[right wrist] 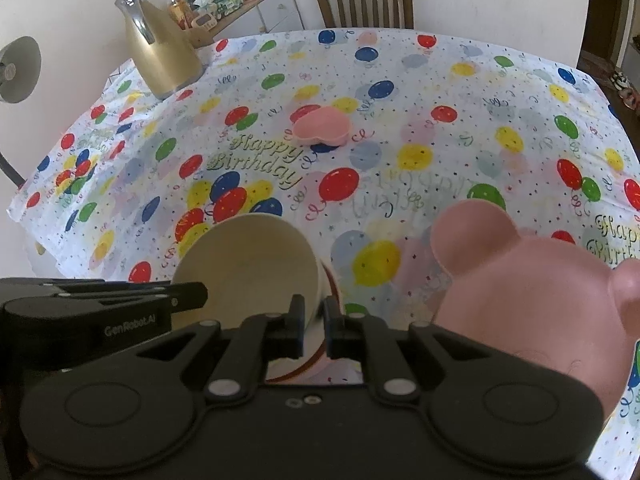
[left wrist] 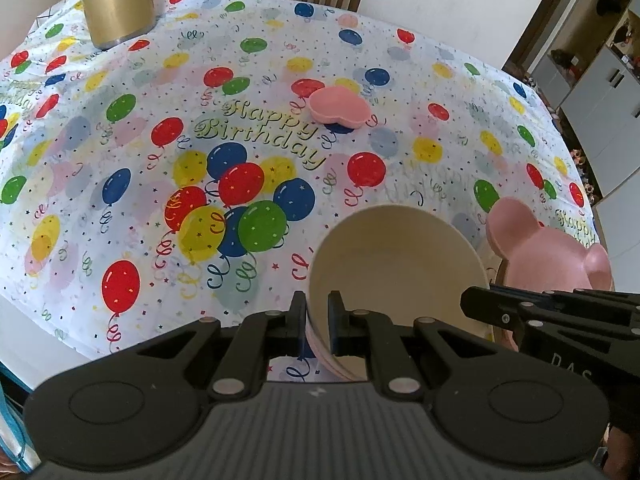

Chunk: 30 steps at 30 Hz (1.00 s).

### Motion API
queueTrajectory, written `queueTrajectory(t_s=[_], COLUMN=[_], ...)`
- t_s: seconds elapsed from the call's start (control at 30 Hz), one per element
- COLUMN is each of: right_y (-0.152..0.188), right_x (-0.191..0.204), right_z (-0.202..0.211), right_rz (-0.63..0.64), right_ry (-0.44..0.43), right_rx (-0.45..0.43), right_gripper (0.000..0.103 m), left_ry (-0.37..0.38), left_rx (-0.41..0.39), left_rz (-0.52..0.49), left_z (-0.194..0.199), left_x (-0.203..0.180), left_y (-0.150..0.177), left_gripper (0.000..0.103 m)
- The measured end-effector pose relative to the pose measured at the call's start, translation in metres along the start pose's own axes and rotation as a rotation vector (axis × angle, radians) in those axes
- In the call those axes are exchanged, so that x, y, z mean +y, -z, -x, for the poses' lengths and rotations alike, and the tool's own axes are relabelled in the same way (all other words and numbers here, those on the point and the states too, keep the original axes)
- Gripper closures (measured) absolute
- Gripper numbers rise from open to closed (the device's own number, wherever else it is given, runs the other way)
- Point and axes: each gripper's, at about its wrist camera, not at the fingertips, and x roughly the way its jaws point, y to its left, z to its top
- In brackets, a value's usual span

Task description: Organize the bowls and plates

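Desk point(left wrist: 100, 320): covered by a white birthday cloth point(left wrist: 248, 128) printed with coloured balloons and "Happy Birthday" lettering; it carries every item below.

Chair point(right wrist: 363, 0): wooden, slatted back, standing at the far edge of the desk.

Jug point(right wrist: 160, 56): gold with a silver handle, upright on the far left corner of the cloth, well apart from the dishes.

Pink plate point(right wrist: 532, 292): shaped like a bear's head with two round ears, at the near right of the desk, beside the cream bowl. Whether it rests on another dish cannot be told.

Cream bowl point(left wrist: 396, 264): round, tilted so its inside faces the cameras, at the near edge of the desk. A pink dish point(left wrist: 332, 364) shows just beneath its lower rim. Both tools hold this bowl by its rim, one on each side.

Small pink bowl point(left wrist: 339, 109): lobed, sitting alone at the middle of the desk, well apart from the rest.

Left gripper point(left wrist: 317, 322): black; fingers point(left wrist: 297, 320) drawn narrow and clamped on the left rim of the cream bowl, one inside the wall and one outside.

Right gripper point(right wrist: 311, 326): black; fingers point(right wrist: 334, 328) likewise narrow, pinching the right rim of the same bowl, the wall held between them.
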Motion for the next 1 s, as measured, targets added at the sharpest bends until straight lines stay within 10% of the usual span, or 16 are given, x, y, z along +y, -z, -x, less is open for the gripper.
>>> queueTrajectory(t_s=[1.0], right_y=[-0.019], right_x=[-0.001], right_z=[0.031], right_rz=[0.041], right_ry=[-0.028], right_rx=[-0.065], right_gripper=[0.078], left_ry=[0.026], left_rx=[-0.076], left_rz=[-0.022], left_z=[0.034], left_x=[0.001], left_y=[-0.015], left_gripper=[0.091])
